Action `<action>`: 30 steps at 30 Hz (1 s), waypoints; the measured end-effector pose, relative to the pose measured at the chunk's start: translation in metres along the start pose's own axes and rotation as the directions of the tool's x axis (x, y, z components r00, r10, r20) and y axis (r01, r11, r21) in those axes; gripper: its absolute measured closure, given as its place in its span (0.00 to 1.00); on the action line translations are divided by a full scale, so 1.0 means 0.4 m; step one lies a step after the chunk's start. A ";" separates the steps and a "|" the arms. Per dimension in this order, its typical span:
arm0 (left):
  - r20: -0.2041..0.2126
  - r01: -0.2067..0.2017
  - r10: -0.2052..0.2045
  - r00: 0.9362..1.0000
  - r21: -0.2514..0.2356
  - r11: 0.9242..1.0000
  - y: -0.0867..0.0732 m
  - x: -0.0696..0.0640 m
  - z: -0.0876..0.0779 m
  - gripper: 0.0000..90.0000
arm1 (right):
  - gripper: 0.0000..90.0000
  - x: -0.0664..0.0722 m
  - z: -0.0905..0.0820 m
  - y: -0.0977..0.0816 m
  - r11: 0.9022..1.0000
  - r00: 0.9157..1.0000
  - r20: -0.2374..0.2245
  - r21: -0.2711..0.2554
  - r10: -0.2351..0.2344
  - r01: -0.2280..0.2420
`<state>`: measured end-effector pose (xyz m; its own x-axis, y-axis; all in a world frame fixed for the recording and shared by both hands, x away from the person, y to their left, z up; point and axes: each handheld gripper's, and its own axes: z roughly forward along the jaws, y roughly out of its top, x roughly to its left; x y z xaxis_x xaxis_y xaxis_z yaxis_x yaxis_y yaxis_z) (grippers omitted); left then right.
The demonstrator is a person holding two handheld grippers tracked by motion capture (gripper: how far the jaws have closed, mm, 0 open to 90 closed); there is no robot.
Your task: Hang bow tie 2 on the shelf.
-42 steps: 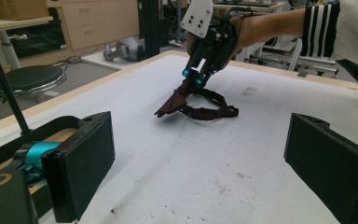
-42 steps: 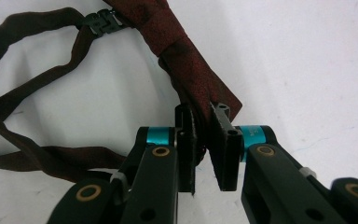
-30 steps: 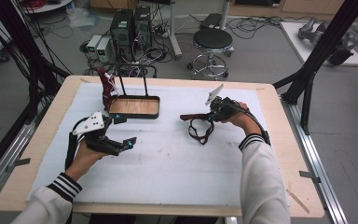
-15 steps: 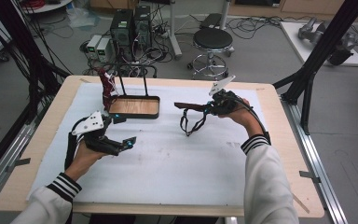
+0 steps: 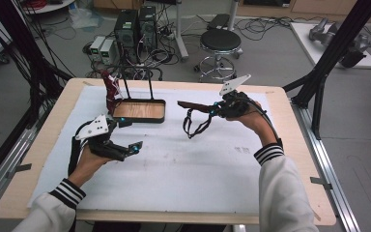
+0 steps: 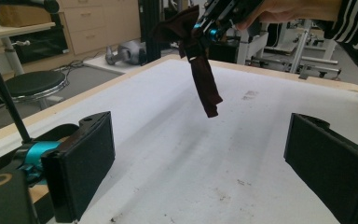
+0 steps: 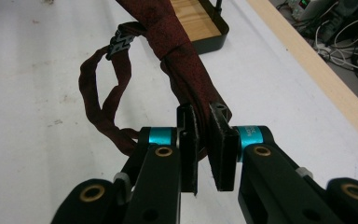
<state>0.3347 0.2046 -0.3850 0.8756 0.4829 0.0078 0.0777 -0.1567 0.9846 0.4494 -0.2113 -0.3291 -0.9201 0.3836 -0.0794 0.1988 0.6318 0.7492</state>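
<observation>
Now the right tool (image 5: 211,109) is clamped on a dark red necktie (image 5: 193,107), held clear above the desk (image 5: 174,179), its strap loop dangling below. The tie's long axis runs out from the jaws toward nine o'clock, pointing at the rack (image 5: 140,110), where another tie (image 5: 110,92) hangs at the left post. The right hand (image 5: 244,113) is nearer, raised, forearm angled from five o'clock. The left tool (image 5: 128,149) rests low near eight o'clock, jaws apart, holding nothing.
</observation>
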 end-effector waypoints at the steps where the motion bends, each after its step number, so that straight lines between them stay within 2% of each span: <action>1: -0.001 0.001 -0.001 1.000 -0.002 1.000 0.000 0.000 0.000 0.10 | 0.93 0.003 -0.006 0.002 1.000 1.000 0.005 -0.004 0.005 -0.005; 6: 0.001 0.001 -0.001 1.000 -0.011 1.000 0.003 -0.003 0.000 0.10 | 0.93 0.020 -0.039 0.013 0.999 0.999 0.010 -0.029 0.039 -0.039; 12: 0.004 -0.001 0.001 1.000 -0.014 1.000 0.005 -0.006 0.001 0.10 | 0.93 0.053 -0.080 0.009 0.992 0.998 0.012 -0.109 0.061 -0.059; 16: 0.012 -0.007 0.007 1.000 -0.017 1.000 0.011 -0.011 0.004 0.10 | 0.93 0.077 -0.101 0.014 0.993 0.998 0.012 -0.099 0.069 -0.067; 18: 0.014 -0.009 0.009 1.000 -0.024 1.000 0.015 -0.015 0.005 0.10 | 0.93 0.090 -0.109 0.018 0.989 0.997 0.002 -0.132 0.072 -0.071; 23: 0.024 -0.015 0.016 1.000 -0.037 0.999 0.029 -0.025 0.008 0.10 | 0.93 0.131 -0.117 0.020 0.984 0.997 -0.010 -0.163 0.077 -0.078; 30: 0.036 -0.031 0.032 0.999 -0.047 0.998 0.042 -0.038 0.011 0.10 | 0.93 0.186 -0.104 0.004 0.976 0.996 -0.024 -0.201 0.085 -0.088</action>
<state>0.3249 0.1908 -0.3692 0.8943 0.4462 0.0333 0.0283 -0.1308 0.9910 0.3674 -0.2098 -0.3064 -0.9078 0.4193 0.0002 0.2067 0.4471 0.8703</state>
